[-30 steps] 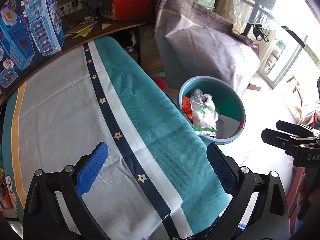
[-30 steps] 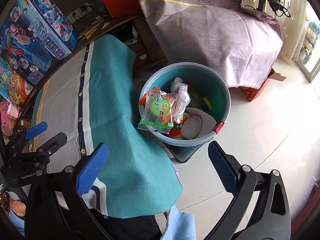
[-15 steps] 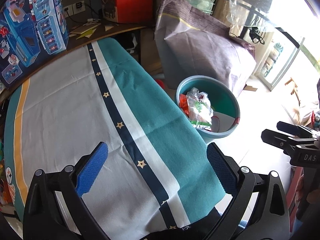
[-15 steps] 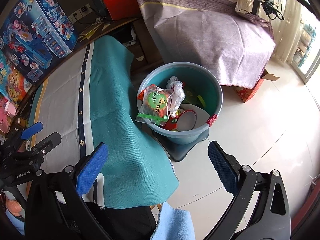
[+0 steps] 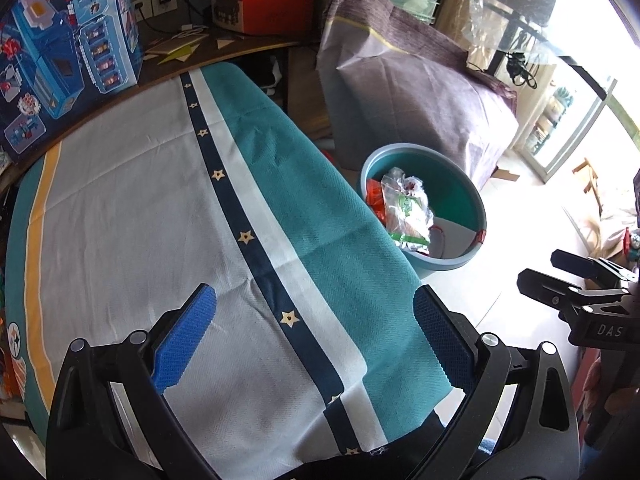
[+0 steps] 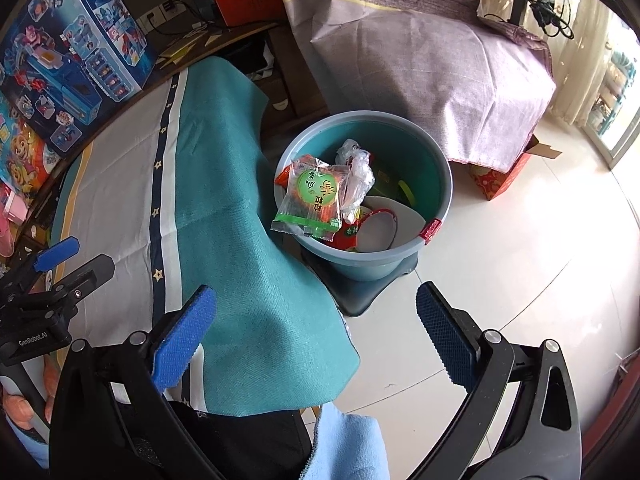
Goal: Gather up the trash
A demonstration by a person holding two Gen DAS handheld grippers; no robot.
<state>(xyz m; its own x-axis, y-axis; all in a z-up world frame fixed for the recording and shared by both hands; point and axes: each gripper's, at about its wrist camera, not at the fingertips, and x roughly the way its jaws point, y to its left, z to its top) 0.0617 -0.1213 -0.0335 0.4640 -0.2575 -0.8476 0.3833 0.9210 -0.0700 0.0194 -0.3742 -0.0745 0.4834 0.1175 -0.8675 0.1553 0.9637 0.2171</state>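
**Two empty grippers, trash already in the bin**

Both the left gripper (image 5: 314, 336) and right gripper (image 6: 316, 340) have jaws spread wide, holding nothing. Only the right wrist view shows the green-labelled wrapper (image 6: 314, 200) face-on, leaning on the rim of the blue bin (image 6: 436, 168) beside the tablecloth (image 5: 132, 216). Readable: "DAS", "GenRobot.AI". A covered bundle (image 6: 432, 76) sits behind the bin.
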